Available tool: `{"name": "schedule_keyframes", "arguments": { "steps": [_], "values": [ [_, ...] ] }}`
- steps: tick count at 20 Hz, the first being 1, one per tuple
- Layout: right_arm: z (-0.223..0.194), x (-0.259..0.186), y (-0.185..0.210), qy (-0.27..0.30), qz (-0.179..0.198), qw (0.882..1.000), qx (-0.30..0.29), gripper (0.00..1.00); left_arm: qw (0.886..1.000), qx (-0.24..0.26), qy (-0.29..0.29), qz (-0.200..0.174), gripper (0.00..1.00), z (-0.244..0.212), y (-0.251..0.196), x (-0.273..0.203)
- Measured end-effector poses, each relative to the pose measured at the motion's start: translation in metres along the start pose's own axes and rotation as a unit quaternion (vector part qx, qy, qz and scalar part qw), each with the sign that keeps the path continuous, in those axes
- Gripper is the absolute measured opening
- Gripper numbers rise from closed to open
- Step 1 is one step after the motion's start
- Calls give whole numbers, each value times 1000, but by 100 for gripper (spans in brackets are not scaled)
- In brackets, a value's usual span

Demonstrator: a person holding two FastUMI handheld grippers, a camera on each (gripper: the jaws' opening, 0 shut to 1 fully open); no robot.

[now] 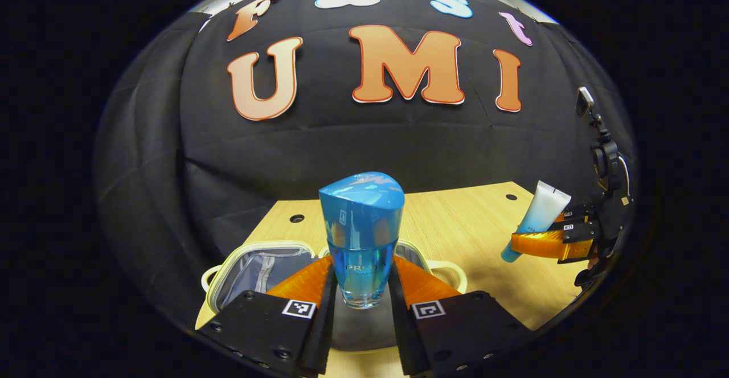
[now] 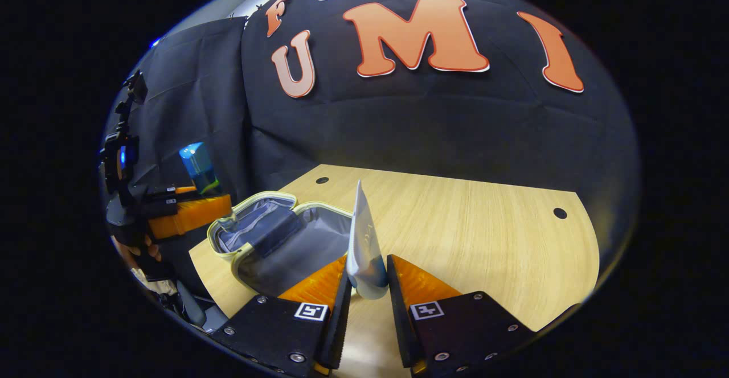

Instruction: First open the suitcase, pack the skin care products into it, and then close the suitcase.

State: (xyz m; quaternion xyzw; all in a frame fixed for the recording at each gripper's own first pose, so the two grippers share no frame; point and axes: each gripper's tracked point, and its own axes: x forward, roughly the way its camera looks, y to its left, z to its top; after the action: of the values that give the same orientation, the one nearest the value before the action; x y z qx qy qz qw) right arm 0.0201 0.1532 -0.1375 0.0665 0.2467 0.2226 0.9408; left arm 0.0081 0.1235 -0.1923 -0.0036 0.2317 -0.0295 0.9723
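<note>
Both grippers (image 1: 361, 295) (image 2: 367, 287) hover upright over the open suitcase (image 2: 267, 235).

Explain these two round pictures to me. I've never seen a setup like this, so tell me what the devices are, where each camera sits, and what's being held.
There is no robot here. A person carries a two-finger hand-held gripper in each hand, and a fisheye camera rides on each one, looking forward along its fingers.

In the left gripper view, the left hand-held gripper clamps a blue bottle, held upright above the open suitcase. Farther off at the right you see the other gripper carrying a tube.

In the right gripper view, the right hand-held gripper pinches that white and blue tube near its lower end. The suitcase lies open on the wooden table, its grey lining showing.
</note>
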Motion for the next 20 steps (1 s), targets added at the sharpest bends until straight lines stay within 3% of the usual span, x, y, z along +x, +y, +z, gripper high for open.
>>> {"name": "schedule_keyframes", "arguments": {
  "steps": [6,11,20],
  "values": [
    [-12,18,35,15,-7,1000,5,39,997,-3,69,-45,47,-49,17,36],
    [-24,33,55,24,-22,999,25,39,983,-4,163,-85,47,-119,17,74],
    [-33,41,65,37,-46,997,47,39,963,-21,247,-107,47,-154,-7,93]
  ]
}}
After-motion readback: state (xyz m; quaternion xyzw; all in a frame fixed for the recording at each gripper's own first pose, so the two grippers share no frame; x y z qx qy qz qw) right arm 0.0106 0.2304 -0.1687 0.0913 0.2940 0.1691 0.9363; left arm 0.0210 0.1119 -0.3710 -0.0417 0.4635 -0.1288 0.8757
